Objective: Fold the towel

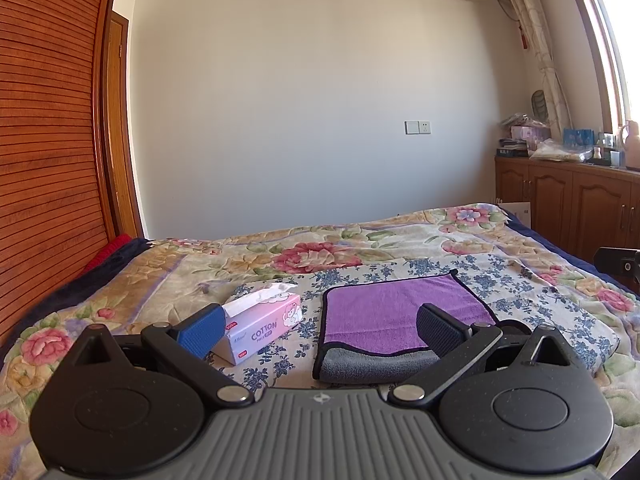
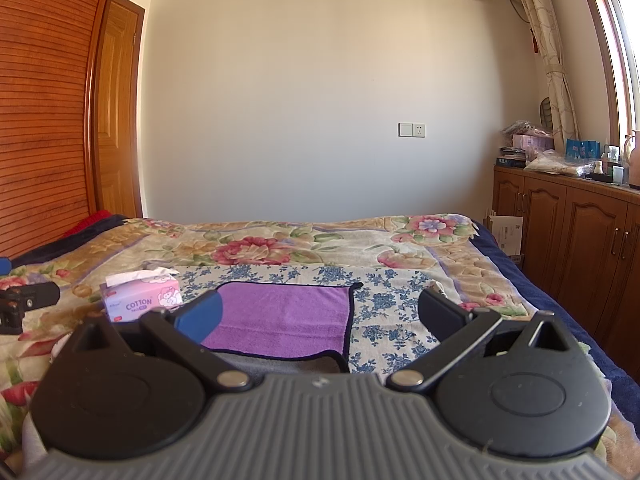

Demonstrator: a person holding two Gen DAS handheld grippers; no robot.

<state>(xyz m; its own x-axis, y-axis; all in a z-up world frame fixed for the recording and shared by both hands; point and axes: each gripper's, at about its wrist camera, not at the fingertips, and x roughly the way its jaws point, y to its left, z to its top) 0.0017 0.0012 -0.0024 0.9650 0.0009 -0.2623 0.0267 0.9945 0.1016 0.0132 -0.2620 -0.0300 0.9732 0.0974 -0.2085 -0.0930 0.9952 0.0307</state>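
Observation:
A purple towel with a dark hem lies folded on the blue-flowered cloth on the bed, its grey underside showing along the near edge. It also shows in the right wrist view. My left gripper is open and empty, held above the bed just short of the towel's near left edge. My right gripper is open and empty, held before the towel's near right corner. Neither touches the towel.
A pink tissue box stands left of the towel; it also shows in the right wrist view. The floral bedspread covers the bed. Wooden cabinets with clutter stand at the right, a slatted wardrobe at the left.

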